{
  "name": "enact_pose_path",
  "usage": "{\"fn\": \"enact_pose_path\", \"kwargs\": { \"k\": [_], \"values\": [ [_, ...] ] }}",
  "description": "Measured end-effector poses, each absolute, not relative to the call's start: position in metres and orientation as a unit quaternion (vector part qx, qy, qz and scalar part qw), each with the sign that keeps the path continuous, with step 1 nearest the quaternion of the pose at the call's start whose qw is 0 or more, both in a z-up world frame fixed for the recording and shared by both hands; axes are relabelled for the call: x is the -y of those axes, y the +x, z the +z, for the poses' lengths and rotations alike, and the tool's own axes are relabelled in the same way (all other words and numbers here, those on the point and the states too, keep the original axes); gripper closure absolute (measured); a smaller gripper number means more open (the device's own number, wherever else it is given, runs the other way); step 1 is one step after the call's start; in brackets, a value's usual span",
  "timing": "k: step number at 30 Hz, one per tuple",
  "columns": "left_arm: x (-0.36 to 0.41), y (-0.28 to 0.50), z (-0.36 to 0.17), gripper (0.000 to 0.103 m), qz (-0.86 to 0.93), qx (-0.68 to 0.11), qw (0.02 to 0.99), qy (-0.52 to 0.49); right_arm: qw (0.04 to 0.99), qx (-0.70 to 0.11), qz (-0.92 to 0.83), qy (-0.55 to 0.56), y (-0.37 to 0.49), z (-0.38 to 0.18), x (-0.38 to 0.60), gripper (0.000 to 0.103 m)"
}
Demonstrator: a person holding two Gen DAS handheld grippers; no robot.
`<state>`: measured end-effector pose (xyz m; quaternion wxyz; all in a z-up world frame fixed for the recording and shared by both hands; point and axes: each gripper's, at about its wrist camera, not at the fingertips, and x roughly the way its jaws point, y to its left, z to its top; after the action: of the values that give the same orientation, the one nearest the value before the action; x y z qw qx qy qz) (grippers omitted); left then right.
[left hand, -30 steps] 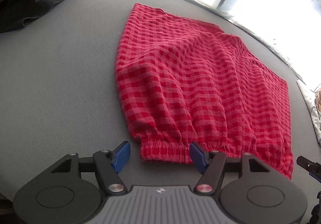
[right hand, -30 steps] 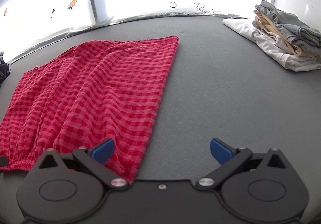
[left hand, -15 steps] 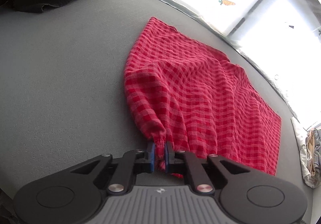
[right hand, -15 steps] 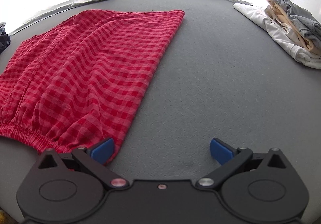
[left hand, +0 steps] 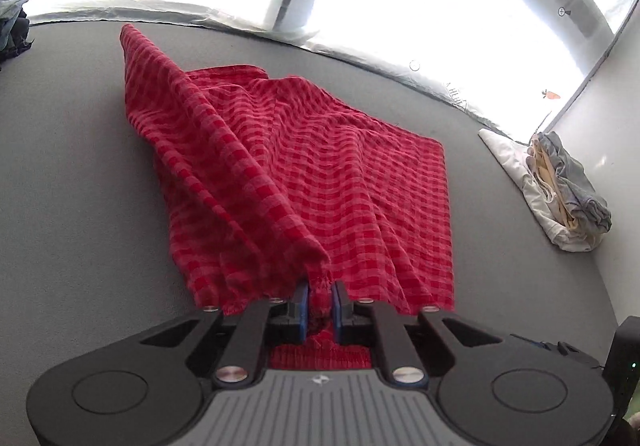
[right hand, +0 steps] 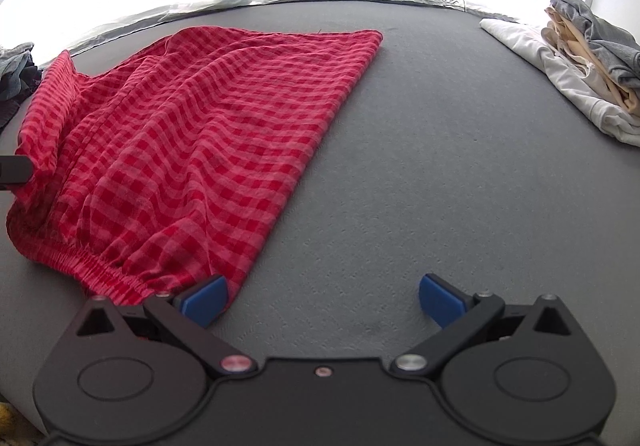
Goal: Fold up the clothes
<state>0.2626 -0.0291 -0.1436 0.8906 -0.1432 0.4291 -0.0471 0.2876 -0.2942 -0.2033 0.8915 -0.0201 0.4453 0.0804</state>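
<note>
Skirt [left hand: 320,182] edge in left tongs [left hand: 319,300]

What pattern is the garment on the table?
Red gingham check, clearest in the right wrist view.

The dark clothes pile [left hand: 14,22], perhaps denim, is cut off.

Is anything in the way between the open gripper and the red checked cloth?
No, nothing visible is. The right gripper is open at the near corner of the red checked garment, with only bare grey surface around it. The left gripper is already shut on the garment's elastic edge.
</note>
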Motion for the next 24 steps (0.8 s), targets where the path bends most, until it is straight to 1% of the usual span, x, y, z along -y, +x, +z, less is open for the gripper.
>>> {"fn": "enact_pose_path", "kwargs": {
  "k": [1, 3, 6, 7, 8, 11, 13, 16, 18, 20, 23, 24],
  "values": [
    [0.037, 0.264, -0.149, 0.087, -0.045, -0.442, 0.887, -0.123, 0.891, -0.444, 0.087, -0.026, 0.287, -0.204, 0.294, 0.000],
    [0.048, 0.266, -0.159, 0.083, -0.041, -0.465, 0.879, -0.095, 0.890, -0.443, 0.101, -0.035, 0.285, -0.204, 0.295, 0.000],
    [0.039, 0.262, -0.160, 0.073, -0.043, -0.467, 0.874, -0.129, 0.888, -0.445, 0.113, -0.030, 0.283, -0.202, 0.300, 0.000],
    [0.032, 0.261, -0.159, 0.067, -0.043, -0.465, 0.873, -0.144, 0.887, -0.447, 0.112, -0.025, 0.283, -0.201, 0.302, 0.000],
    [0.027, 0.260, -0.155, 0.064, -0.038, -0.459, 0.873, -0.160, 0.887, -0.449, 0.110, -0.019, 0.283, -0.200, 0.303, 0.000],
    [0.015, 0.253, -0.143, 0.061, -0.024, -0.438, 0.881, -0.180, 0.889, -0.451, 0.083, 0.004, 0.285, -0.193, 0.310, 0.000],
    [0.006, 0.248, -0.137, 0.056, -0.008, -0.423, 0.885, -0.194, 0.896, -0.438, 0.068, 0.034, 0.288, -0.184, 0.318, 0.000],
    [-0.012, 0.240, -0.131, 0.055, 0.014, -0.411, 0.883, -0.226, 0.905, -0.409, 0.063, 0.099, 0.295, -0.165, 0.328, 0.001],
    [-0.023, 0.236, -0.131, 0.055, 0.027, -0.411, 0.880, -0.238, 0.905, -0.398, 0.069, 0.135, 0.302, -0.154, 0.328, 0.006],
    [-0.035, 0.230, -0.132, 0.054, 0.043, -0.418, 0.877, -0.235, 0.899, -0.397, 0.084, 0.164, 0.309, -0.147, 0.321, 0.008],
    [-0.051, 0.223, -0.133, 0.054, 0.056, -0.428, 0.871, -0.233, 0.881, -0.406, 0.118, 0.211, 0.320, -0.144, 0.301, 0.021],
    [-0.057, 0.222, -0.134, 0.054, 0.058, -0.430, 0.870, -0.234, 0.873, -0.412, 0.129, 0.229, 0.323, -0.145, 0.294, 0.029]
  ]
}}
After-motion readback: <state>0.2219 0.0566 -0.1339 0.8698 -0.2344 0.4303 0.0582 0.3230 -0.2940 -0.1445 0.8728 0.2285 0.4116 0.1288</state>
